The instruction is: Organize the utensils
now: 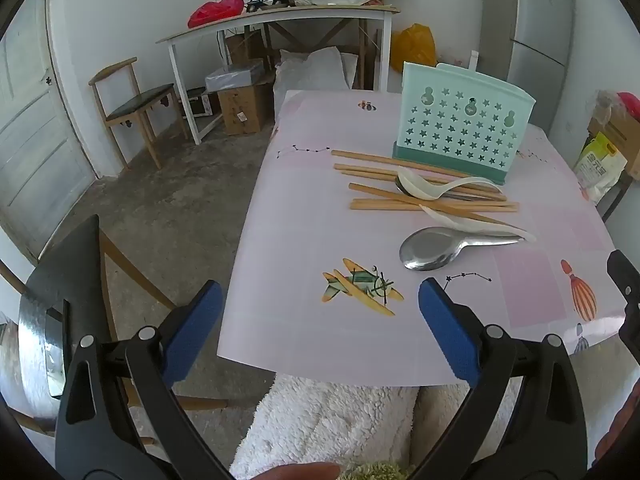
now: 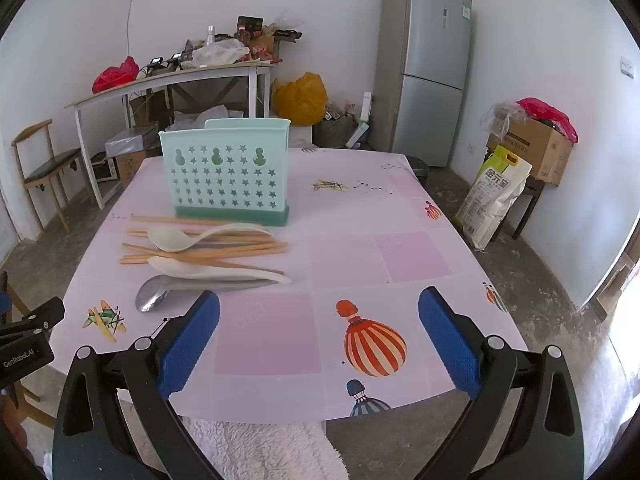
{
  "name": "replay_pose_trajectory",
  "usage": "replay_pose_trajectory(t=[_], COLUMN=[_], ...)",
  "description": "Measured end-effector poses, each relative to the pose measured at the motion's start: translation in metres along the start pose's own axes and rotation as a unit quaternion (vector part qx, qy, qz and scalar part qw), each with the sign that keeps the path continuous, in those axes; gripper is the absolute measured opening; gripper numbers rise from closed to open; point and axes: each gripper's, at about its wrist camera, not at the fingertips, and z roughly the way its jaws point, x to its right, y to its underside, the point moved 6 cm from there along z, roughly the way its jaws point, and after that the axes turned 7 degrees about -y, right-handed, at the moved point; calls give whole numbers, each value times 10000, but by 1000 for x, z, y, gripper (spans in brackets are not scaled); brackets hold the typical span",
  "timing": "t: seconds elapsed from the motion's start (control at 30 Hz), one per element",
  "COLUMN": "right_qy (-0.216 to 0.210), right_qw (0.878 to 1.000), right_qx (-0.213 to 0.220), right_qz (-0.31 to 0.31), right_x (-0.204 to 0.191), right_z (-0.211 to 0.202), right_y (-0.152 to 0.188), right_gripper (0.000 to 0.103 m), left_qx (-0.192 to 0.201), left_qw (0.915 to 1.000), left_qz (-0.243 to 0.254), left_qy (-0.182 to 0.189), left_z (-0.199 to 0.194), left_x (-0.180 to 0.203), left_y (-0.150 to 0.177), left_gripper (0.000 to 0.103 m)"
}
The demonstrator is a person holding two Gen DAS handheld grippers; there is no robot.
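Observation:
A mint-green utensil holder [image 1: 464, 124] [image 2: 228, 172] with star cut-outs stands upright on the table. In front of it lies a pile: several wooden chopsticks [image 1: 400, 200] [image 2: 192, 254], two white ceramic spoons [image 1: 424, 188] [image 2: 172, 240] and a large metal spoon [image 1: 428, 250] [image 2: 154, 296]. My left gripper [image 1: 320, 320] hovers open over the table's near edge, short of the metal spoon. My right gripper [image 2: 320, 324] is open too, above the near right part of the table, nothing between its blue pads. The metal spoon lies just beyond its left finger.
The table [image 2: 360, 248] wears a pink cloth with balloon and plane prints. A wooden chair [image 1: 132, 108] and a cluttered white desk [image 1: 280, 16] stand behind, a fridge [image 2: 430, 68] and boxes [image 2: 536, 148] to the right. A white fluffy garment [image 1: 328, 424] lies below the near edge.

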Motion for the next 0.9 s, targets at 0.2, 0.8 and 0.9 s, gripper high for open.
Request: replay_pose_trajectory(t=[0.2,0.8,0.9], right_qy=[-19,-4,-4], right_qw=[10000,10000,10000], right_qx=[2,-11,-10], right_qz=[5,6,4], right_x=[-1,0,0], right_z=[0,0,0], right_y=[1,1,1], right_gripper=[97,97,97], left_qx=[-7,-52,-57], left_qw=[10000,10000,10000], left_qz=[3,10,11], left_qy=[1,-4,-5], left_z=[-1,0,0], left_x=[0,1,1], left_y=[0,0,1], left_gripper=[95,95,94])
